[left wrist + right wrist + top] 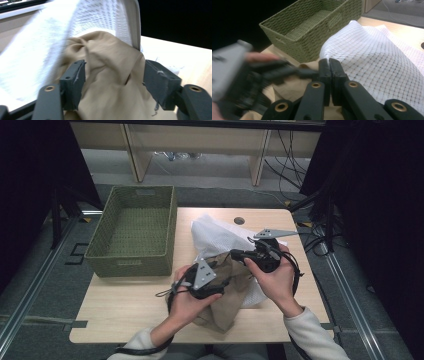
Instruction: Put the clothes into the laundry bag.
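Garment (pixel 110 82), tan, lies half inside mesh bag (pixel 374 62), between spread left gripper (pixel 113 80) jaws. Right gripper (pixel 329 72) pressed together, seemingly pinching the bag's edge. Stuffing remains; basket (pixel 131 262) empty.

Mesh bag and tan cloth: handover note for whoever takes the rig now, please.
Left gripper: jaws open, tan cloth between them, pads not pressing on it.
Right gripper: jaws shut at the edge of the white mesh bag; whether they pinch the mesh can't be told.
Things: the bag lies at mid-table with the cloth partly inside its mouth, the rest bunched on the table toward the person. The green woven basket sits at the table's left, with nothing in it.
Done: cloth started into the bag.
Left: probably regrip the cloth and push the rest in.
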A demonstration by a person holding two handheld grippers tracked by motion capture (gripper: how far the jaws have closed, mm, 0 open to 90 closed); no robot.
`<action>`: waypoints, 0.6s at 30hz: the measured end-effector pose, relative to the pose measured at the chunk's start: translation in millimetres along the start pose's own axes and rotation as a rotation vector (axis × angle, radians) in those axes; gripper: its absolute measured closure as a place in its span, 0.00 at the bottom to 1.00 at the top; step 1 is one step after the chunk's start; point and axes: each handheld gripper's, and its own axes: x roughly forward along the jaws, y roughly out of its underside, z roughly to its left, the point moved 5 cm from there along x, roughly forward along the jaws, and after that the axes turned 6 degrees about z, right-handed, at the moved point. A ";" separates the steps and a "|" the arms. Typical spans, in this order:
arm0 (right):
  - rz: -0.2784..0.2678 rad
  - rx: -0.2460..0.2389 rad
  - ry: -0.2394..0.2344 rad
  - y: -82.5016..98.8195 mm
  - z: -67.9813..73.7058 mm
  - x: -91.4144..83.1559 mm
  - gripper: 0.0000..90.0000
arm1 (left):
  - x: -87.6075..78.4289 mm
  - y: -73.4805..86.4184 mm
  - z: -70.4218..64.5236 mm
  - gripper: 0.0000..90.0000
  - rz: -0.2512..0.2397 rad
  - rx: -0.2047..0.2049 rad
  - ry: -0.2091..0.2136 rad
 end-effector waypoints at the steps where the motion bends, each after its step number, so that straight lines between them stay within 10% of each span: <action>1: -0.003 0.004 -0.017 -0.2 0.9 0.9 1.00 | -7.2 2.6 5.1 0.35 0.006 -0.001 -0.006; 13: 0.012 -0.003 -0.009 1.8 0.0 3.7 1.00 | -21.2 67.4 51.6 0.24 0.228 -0.013 -0.047; 18: 0.021 -0.009 -0.005 2.2 0.0 4.1 1.00 | -11.9 89.0 49.8 0.38 0.356 -0.037 -0.017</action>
